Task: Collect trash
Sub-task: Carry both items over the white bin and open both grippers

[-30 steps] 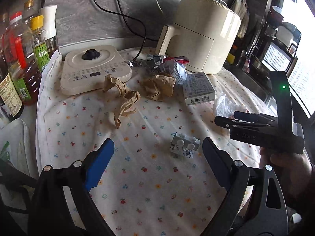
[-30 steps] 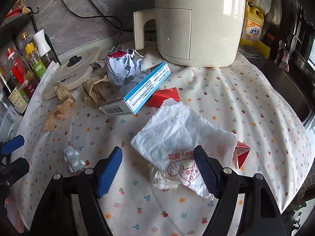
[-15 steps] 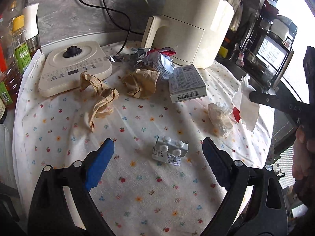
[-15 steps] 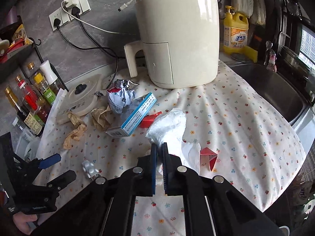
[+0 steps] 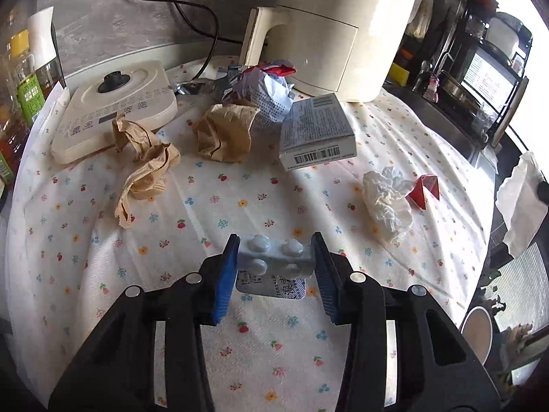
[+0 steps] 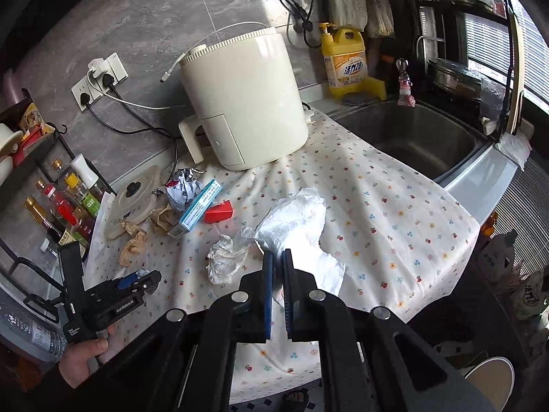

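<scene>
trash lies scattered over a floral cloth (image 5: 192,226) spread on a kitchen counter, with a grey stone-look wall behind. a cream air fryer (image 5: 343,27) stands at the back of the cloth, and a flat cream appliance (image 5: 113,106) with a black knob sits to its left. sauce bottles (image 6: 65,209) line the left edge, and a steel sink (image 6: 411,134) with a yellow detergent bottle (image 6: 345,58) behind it lies to the right. wall sockets (image 6: 99,79) carry black and white cords.

on the cloth are two brown paper wads (image 5: 151,161), a crumpled printed wrapper (image 5: 264,89), a box (image 5: 315,130) with a barcode, a small red carton (image 5: 425,189) and a crumpled plastic film (image 5: 387,195).

the left gripper (image 5: 274,267) is low over the near part of the cloth, its blue pads (image 5: 226,274) pressed against both ends of a blister pack (image 5: 274,257), which sits squarely between them with its bumps facing up and a foil flap hanging below.

the right gripper (image 6: 278,288) is raised above the cloth's front edge, its jaws nearly together and pinching the lower edge of a white bag (image 6: 302,226), which stands up ahead of the fingers. in the left view that bag (image 5: 518,202) hangs off the right rim, clear of the cloth.
</scene>
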Motion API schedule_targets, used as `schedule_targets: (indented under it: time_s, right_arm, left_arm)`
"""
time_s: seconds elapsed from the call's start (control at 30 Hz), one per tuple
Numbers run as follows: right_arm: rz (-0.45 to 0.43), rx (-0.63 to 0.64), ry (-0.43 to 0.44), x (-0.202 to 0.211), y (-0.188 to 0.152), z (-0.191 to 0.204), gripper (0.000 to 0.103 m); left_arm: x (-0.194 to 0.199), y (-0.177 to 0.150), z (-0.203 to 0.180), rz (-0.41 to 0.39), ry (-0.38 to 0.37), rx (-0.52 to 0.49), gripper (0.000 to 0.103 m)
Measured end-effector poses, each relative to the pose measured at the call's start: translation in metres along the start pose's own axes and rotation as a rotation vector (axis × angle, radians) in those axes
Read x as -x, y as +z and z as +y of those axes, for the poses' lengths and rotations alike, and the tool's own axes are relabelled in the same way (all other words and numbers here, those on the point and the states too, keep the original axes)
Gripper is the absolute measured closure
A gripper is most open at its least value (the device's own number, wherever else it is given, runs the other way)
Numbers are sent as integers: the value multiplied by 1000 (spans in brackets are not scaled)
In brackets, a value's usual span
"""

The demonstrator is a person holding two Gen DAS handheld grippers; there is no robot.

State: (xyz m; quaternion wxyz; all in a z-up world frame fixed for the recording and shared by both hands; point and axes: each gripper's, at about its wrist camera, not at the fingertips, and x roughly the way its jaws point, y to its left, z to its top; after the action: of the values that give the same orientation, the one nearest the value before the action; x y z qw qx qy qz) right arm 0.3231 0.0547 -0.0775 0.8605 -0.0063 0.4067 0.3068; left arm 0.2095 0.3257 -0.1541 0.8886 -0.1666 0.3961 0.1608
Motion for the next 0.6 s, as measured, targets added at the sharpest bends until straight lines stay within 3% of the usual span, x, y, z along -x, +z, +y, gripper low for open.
schedule_targets:
  time_s: [0.3, 0.6]
  right_arm:
    - [-13, -93, -59, 62, -31, -84, 95]
    - [-13, -214, -162, 115, -79, -179, 94]
  left_arm:
    - [30, -3, -95, -43, -84, -86, 60]
    - [35, -30, -200, 3, -188, -202, 60]
